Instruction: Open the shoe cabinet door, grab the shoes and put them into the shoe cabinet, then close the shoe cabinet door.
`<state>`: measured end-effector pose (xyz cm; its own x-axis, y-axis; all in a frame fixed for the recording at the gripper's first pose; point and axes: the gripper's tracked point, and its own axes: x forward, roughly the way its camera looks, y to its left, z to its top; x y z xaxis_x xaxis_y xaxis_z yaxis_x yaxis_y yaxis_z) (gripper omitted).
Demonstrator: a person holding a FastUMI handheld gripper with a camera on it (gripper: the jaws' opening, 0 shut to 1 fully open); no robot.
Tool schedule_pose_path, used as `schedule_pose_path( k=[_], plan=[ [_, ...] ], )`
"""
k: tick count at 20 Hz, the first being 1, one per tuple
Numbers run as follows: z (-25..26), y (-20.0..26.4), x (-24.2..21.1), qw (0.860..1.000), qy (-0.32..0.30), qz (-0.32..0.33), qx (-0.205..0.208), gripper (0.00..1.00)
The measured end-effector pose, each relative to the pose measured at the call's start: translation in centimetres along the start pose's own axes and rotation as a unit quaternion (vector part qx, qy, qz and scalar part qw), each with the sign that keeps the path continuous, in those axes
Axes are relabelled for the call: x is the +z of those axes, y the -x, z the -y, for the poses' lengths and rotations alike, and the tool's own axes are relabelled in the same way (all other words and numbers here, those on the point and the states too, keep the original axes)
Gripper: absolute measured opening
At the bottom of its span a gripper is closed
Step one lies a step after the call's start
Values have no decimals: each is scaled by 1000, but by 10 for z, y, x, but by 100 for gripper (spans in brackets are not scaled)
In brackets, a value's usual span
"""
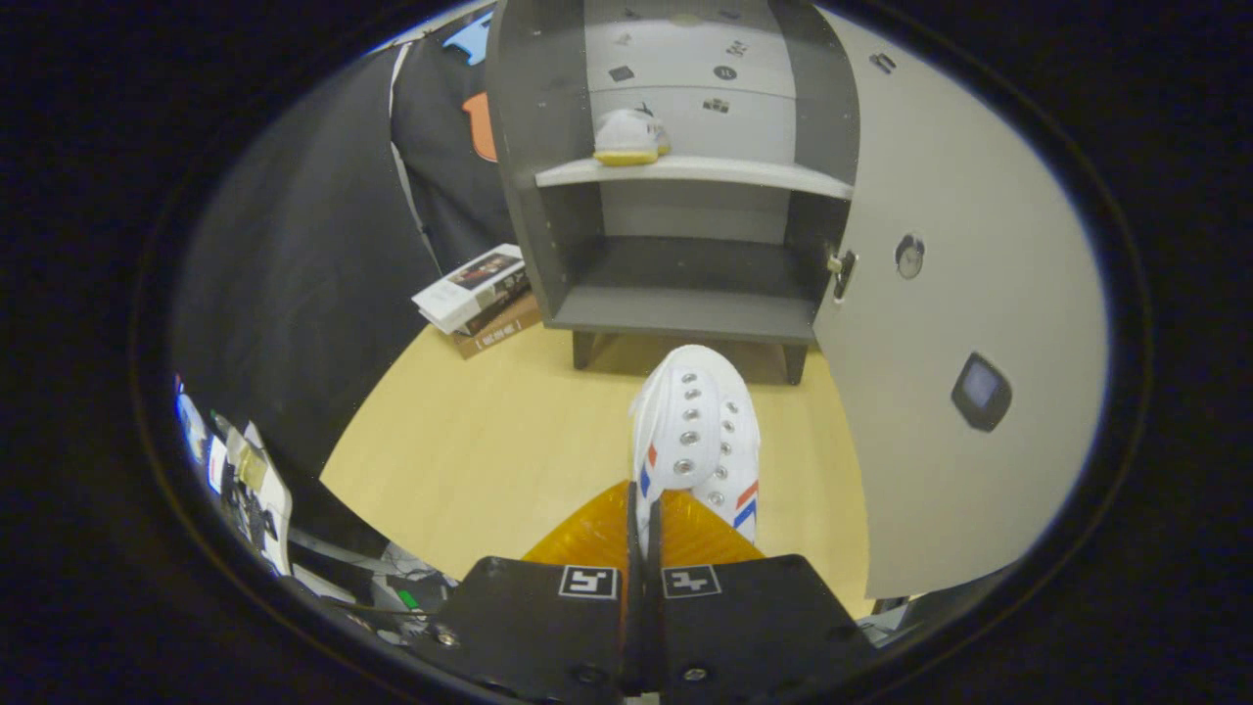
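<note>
A white sneaker point(697, 431) with metal eyelets and red and blue stripes hangs in front of me, toe pointing toward the cabinet. My gripper point(643, 509) is shut on the sneaker's rear edge, fingers nearly together. Beyond it stands the grey shoe cabinet point(685, 313) on the wooden table, its white door point(964, 323) swung open to the right. A second white shoe point(628, 137) with a yellowish sole rests on the cabinet's upper shelf point(744, 174). The lower shelf point(685, 269) is bare.
A stack of books or boxes point(478, 299) lies on the table left of the cabinet. The open door carries a round knob point(909, 256) and a small dark square pad point(981, 390). Clutter sits past the table's near-left edge.
</note>
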<state>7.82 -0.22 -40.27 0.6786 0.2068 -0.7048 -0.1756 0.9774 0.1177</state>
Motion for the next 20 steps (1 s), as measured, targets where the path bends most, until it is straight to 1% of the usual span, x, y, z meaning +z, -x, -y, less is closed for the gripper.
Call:
schedule_pose_path(
  k=[5,7,11,15,17,20],
  plan=[
    [3,43,76,998,14,56,-1,3],
    [4,52,108,997,28,76,-3,4],
    [10,54,179,991,50,122,-9,4],
    [19,35,241,986,60,154,-20,4],
    [25,17,270,983,72,168,-27,3],
    [39,-18,307,977,77,189,-52,4]
  ],
)
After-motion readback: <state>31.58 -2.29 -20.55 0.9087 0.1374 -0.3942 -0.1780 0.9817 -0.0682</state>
